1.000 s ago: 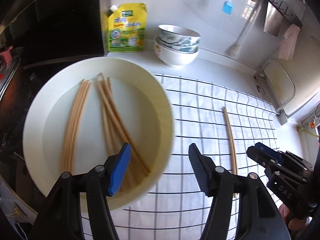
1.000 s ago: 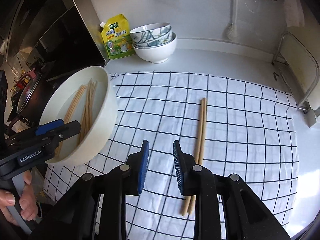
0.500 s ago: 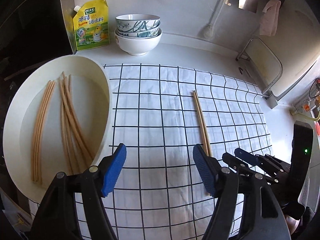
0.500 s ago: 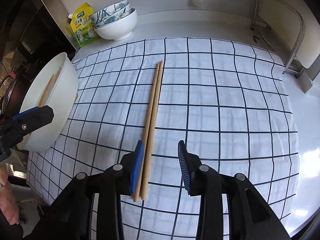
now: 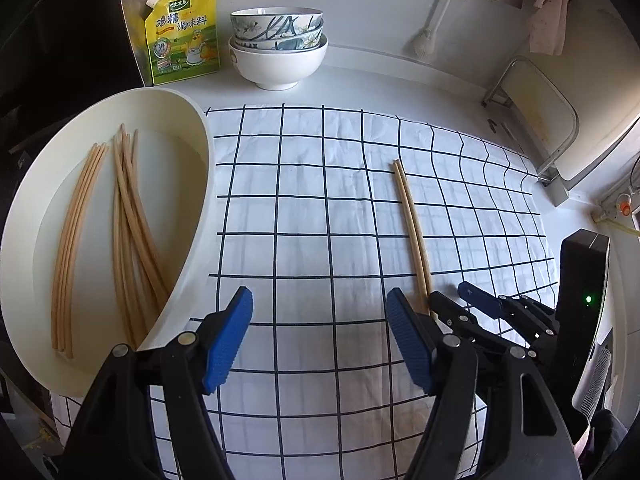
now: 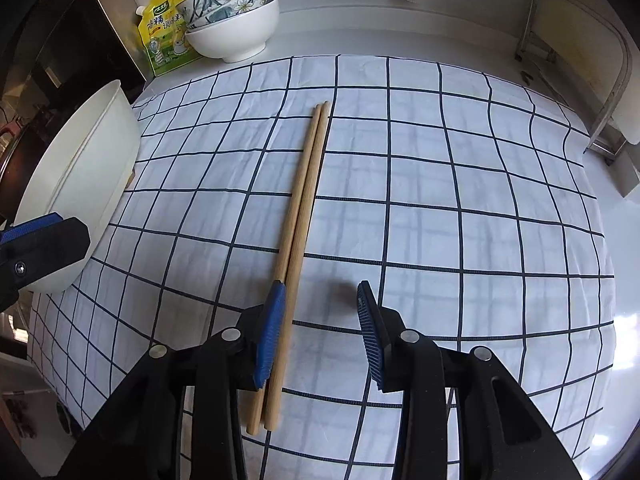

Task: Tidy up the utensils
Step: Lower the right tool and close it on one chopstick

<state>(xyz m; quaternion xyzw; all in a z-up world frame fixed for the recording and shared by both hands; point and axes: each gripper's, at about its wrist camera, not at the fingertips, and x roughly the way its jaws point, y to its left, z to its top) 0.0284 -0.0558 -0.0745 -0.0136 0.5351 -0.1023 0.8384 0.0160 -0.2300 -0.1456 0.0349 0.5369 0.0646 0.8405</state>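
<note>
while angled steeply down, right tool (image 6: 320, 336) parted over chopsticks (image 6: 298, 216) — gripping nothing, left tool (image 5: 320, 340) wide, empty

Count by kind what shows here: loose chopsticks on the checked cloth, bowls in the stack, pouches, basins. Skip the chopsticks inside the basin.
Loose chopsticks: 2
Stacked bowls: 3
Yellow pouch: 1
White basin: 1
Total: 7

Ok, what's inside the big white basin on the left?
The white basin holds loose wooden chopsticks in two groups, a tidy bunch and a splayed one. Its near wall and the left gripper hide their lower ends.
</note>
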